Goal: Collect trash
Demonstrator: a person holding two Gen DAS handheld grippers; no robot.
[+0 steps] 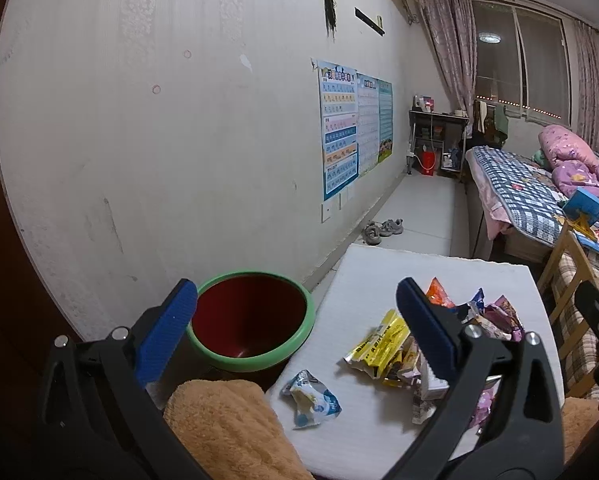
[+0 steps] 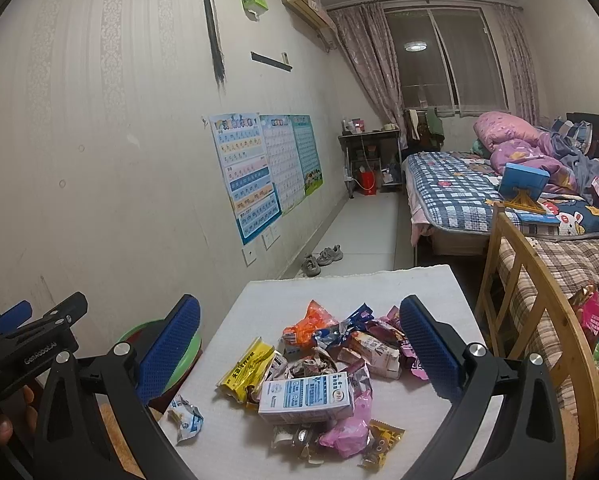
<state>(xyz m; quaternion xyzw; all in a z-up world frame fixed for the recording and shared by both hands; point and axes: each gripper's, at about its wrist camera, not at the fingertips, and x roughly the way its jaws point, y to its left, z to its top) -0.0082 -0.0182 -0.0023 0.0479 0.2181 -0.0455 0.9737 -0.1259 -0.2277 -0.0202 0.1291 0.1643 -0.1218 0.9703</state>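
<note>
Both tongs, left (image 1: 295, 328) and right (image 2: 299, 344), gape wide, empty. Crumpled foil snack wrappers (image 2: 323, 364) heap at lower centre on the white table (image 2: 339, 284); green-rimmed red plastic bin (image 1: 251, 320), lower left, looks empty: collection not begun.

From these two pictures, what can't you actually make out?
- Bin: right view, mostly hidden behind a blue finger; in the left view its floor is shadowed.
- Wrappers: left view, partly hidden by a finger.
- Carton print: too small to read.
- Wall posters: text too small.
</note>
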